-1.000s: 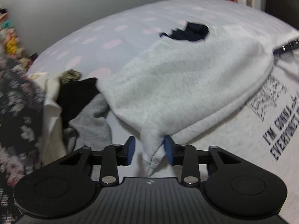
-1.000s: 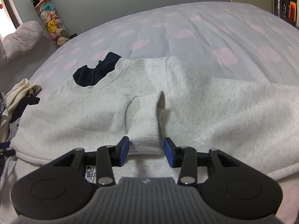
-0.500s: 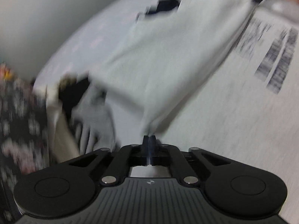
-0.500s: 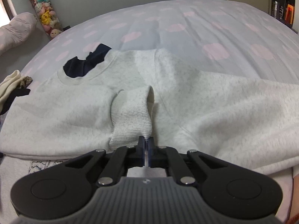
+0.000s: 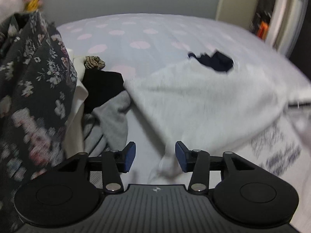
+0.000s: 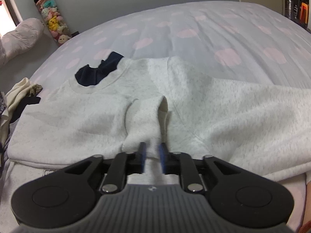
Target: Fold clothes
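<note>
- Spreading beyond both pairs of jaws lay the bed point(image 6: 223, 31), its pale cover dotted with pink patches, reaching to the far wall.
- Across it, straight ahead of the right jaws, lay the light grey sweatshirt point(image 6: 243, 112), flat, its collar on the far side and one sleeve folded in over the chest.
- Left of the left jaws hung a dark floral garment point(image 5: 33, 89), with a heap of cream, black and grey clothes point(image 5: 105, 104) just beside it.
- Under the sweatshirt, right of the left jaws, a printed white shirt point(image 5: 272, 151) showed, blurred.
- A navy piece of cloth point(image 6: 99, 71) lay at the sweatshirt's collar, well ahead of both jaws.
- The left gripper point(image 5: 155, 159) stood with its jaws opening; a corner of the sweatshirt drooped between them, nearer the right pad, and I could not see either pad pressing on it.
- The right gripper point(image 6: 152, 161) had its jaws opening too, blurred in motion, with the ribbed cuff point(image 6: 141, 136) of the folded sleeve between them; whether the pads were touching it I could not tell.
</note>
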{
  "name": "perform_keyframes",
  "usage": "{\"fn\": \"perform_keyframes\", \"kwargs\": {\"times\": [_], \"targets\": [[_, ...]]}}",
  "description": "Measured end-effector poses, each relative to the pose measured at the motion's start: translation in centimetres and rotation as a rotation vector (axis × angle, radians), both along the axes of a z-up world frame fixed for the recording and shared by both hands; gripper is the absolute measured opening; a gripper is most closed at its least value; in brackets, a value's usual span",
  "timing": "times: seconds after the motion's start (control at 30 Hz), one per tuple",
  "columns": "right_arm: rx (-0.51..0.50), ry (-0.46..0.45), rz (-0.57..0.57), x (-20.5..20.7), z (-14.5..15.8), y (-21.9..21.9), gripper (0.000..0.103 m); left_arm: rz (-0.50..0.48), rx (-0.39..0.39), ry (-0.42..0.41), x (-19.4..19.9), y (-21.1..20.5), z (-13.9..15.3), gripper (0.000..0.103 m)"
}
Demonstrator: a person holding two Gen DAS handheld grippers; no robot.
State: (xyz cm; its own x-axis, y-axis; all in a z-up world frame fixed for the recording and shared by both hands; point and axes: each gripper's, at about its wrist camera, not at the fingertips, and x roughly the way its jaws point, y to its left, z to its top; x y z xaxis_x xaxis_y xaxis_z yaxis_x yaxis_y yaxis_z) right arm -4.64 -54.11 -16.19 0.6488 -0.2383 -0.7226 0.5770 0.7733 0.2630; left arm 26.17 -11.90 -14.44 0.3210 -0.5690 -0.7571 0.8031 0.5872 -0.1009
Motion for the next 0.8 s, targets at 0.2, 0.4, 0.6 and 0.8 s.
{"fn": "perform_keyframes", "kwargs": {"times": [0.2,0.4,0.6,0.8], "targets": [[-0.01,-0.043,0.016,1.1,1.0,-1.7,0.045,0.109,-0.033,0.112,4.8,-3.4,-1.2,0.046],[0.038,-0.089,0.011,3.7,0.7,-4.3,0.052,0.18,-0.062,0.2,8.3,-5.2,-3.3,0.046],[0.123,-0.058,-0.001,5.4,-1.7,-5.5,0.031,0.193,-0.117,0.266,9.9,-5.7,-4.9,0.021],[0.081,-0.124,0.006,4.6,-0.6,-4.5,0.008,0.121,-0.115,0.161,9.3,-7.0,-2.9,0.004]]}}
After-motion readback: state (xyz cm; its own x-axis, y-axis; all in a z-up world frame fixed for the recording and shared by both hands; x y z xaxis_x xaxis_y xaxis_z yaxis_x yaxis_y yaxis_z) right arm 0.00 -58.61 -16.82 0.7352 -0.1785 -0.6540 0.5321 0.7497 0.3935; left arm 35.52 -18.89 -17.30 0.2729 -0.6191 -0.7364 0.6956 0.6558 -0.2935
